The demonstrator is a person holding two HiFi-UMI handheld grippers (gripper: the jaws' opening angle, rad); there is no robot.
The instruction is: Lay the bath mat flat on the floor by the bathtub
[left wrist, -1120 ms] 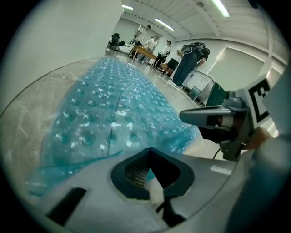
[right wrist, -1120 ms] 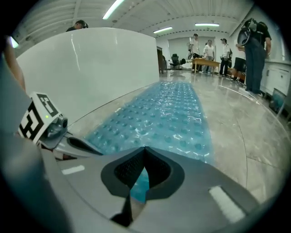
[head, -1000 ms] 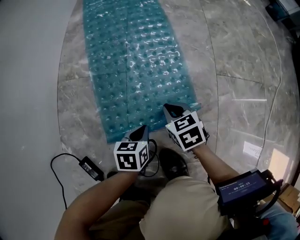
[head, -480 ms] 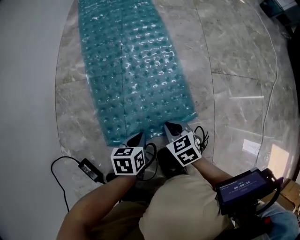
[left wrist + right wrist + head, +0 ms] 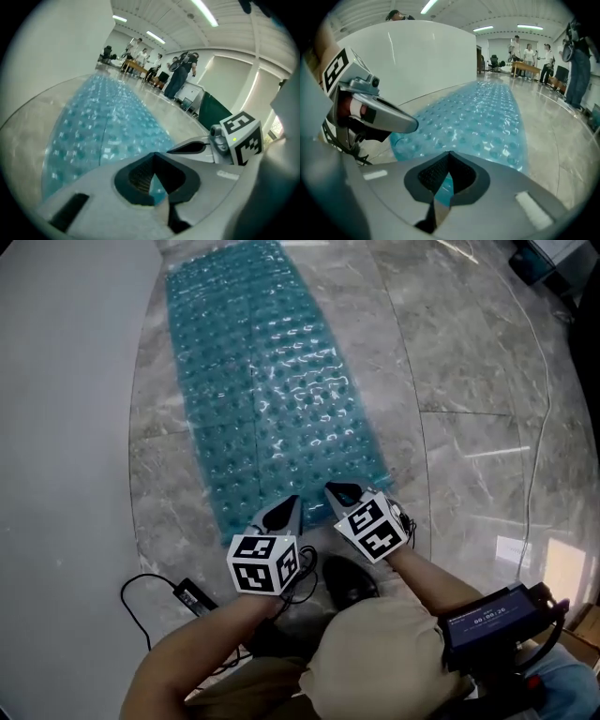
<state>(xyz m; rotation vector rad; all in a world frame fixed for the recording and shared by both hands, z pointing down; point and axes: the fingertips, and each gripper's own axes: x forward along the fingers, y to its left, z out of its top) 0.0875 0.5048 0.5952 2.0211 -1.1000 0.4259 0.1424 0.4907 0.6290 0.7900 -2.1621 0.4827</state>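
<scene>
Beside the bathtub (image 5: 66, 427), the bath mat (image 5: 272, 381) lies spread flat on the marble floor (image 5: 469, 362), one long edge close to the tub wall. It looks thin, limp and slick, studded with bubbles, so you'd best take it by the near short edge or its corners. Your left tongs (image 5: 281, 510) and right tongs (image 5: 343, 491) sit at that edge, both pressed together; whether they nip the mat is unclear. No brand shows on it, and the digits on your forearm screen (image 5: 486, 620) are too small to read.

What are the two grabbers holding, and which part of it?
Both pinch the blue bath mat by its near short edge, the left gripper and the right gripper side by side.
</scene>
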